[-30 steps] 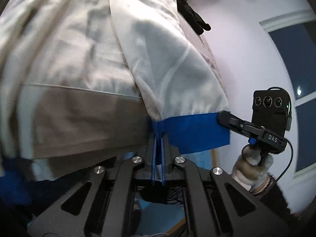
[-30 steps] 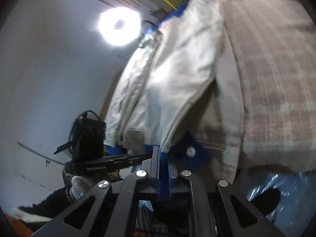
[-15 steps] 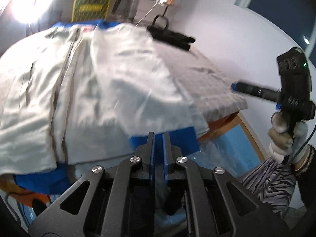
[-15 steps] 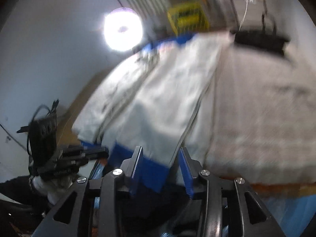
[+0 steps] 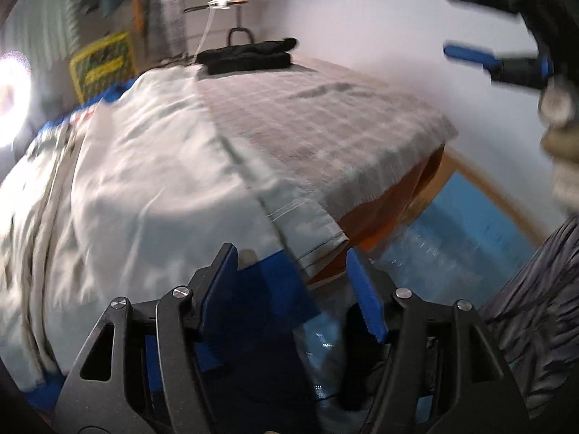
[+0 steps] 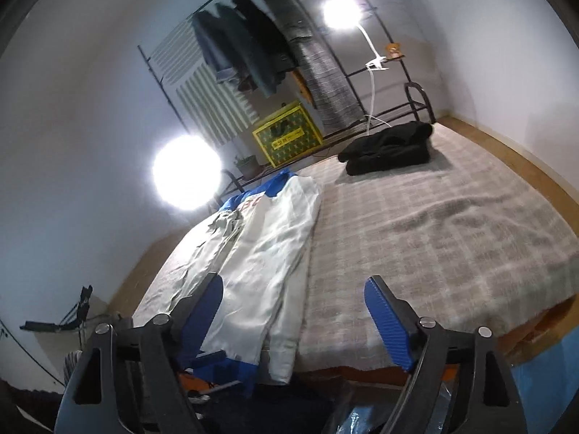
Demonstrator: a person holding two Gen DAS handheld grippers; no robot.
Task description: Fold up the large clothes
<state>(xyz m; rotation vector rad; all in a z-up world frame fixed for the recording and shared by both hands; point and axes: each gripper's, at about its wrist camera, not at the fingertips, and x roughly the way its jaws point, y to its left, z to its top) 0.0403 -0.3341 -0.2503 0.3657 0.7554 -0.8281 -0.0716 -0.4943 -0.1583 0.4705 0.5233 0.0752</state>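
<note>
- The big jacket [image 6: 260, 253] lies flat on the left part of the bed [image 6: 452, 238], and its bottom end hangs over the near edge.
- A folded pile of clothes [image 6: 389, 148] sits on the far end of the bed, well apart from the jacket.
- Behind the bed stands a clothes rack [image 6: 253, 36] with clothes hanging on it, and a box [image 6: 287, 133] sits under them.
- The left gripper [image 5: 293, 285] is at the near edge (right by the jacket's bottom end).
- The right gripper [image 6: 293, 322] is at the near edge too, wide apart.
</note>
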